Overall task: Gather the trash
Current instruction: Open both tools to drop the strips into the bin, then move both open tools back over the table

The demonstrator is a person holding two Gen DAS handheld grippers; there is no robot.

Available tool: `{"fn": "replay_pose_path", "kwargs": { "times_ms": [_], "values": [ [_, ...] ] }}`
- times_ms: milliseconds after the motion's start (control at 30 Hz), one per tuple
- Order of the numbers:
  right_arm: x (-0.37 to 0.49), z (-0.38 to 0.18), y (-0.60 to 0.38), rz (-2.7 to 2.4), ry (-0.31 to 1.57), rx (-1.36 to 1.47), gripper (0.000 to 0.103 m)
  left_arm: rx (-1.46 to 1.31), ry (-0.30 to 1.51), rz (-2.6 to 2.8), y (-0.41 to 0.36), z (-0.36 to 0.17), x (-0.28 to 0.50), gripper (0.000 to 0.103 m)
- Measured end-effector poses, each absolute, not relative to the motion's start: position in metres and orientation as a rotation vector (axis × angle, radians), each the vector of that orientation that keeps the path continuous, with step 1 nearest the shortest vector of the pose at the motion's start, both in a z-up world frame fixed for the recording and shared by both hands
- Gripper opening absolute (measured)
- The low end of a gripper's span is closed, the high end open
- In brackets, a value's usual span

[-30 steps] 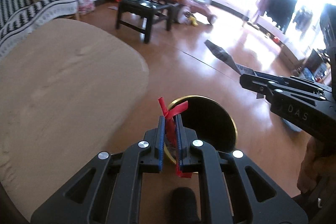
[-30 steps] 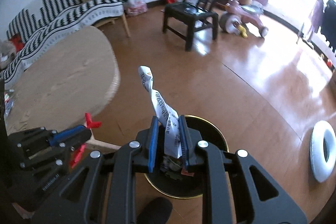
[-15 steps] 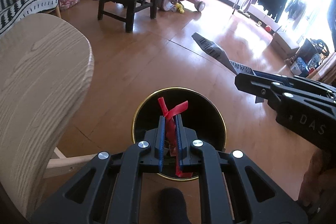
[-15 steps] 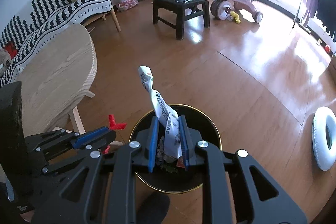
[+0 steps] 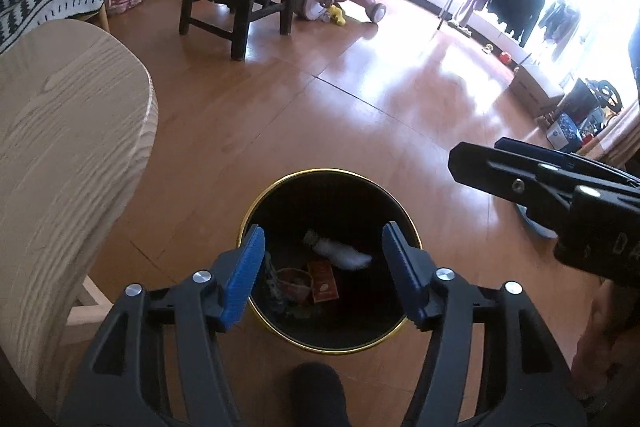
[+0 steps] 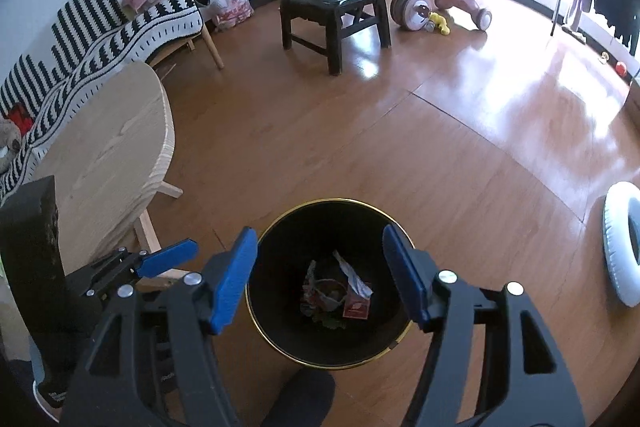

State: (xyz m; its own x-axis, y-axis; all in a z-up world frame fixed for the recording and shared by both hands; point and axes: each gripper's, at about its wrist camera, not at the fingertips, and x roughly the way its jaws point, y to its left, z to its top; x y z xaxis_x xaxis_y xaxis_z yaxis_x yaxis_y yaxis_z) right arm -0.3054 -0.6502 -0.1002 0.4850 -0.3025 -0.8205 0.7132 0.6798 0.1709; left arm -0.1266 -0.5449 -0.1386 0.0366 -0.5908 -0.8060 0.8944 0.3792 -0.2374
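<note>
Both claws hang over the bin (image 5: 329,259), and both are spread wide with nothing between the blue pads. The left claw (image 5: 323,269) frames the bin mouth from above; the right claw (image 6: 320,273) does the same in its own view, with the left one's tip showing just beside it on the left.

The trash lies at the bottom of the bin: a white twisted wrapper (image 5: 340,253), a small red packet (image 5: 324,277) and some crumpled scraps (image 6: 320,293) near it, all well inside the gold rim. As it looks, this drop is done.

What could go wrong from here is mostly a matter of crowding. The two claws sit close together over one opening, so pulling either away carelessly could knock one against the other, or clip the rim and tip the bin, which seems light and stands free on the smooth wooden floor. A tipped bin would spill the scraps back out. The counter (image 6: 108,151) edge is near on the left, so a wide swing of the left claw could also strike it. I cannot tell whether more trash remains on the counter; its visible part shows none
</note>
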Motion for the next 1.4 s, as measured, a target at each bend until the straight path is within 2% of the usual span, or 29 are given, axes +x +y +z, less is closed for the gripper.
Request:
{"fn": "replay_pose_path", "kwargs": {
  "times_ms": [167,367,600,933,1400],
  "values": [
    [-0.295,-0.092,-0.642,-0.645,0.843,0.534,0.073,0.379,0.964,-1.171,-0.529,-0.123,-0.123,0.078],
    [-0.252,-0.074,-0.608,-0.564,0.819,0.487,0.081,0.333,0.926,-1.103,-0.479,-0.092,-0.099,0.087],
    [-0.178,-0.054,-0.545,-0.416,0.818,0.419,0.082,0.280,0.871,-0.990,-0.395,-0.059,-0.061,0.089],
    [-0.057,-0.031,-0.418,-0.145,0.840,0.329,0.082,0.174,0.824,-0.723,-0.237,-0.028,0.013,0.089],
    [0.058,-0.046,-0.238,0.269,0.911,0.328,0.082,0.031,0.871,-0.285,-0.006,-0.043,0.101,0.089]
  ]
}}
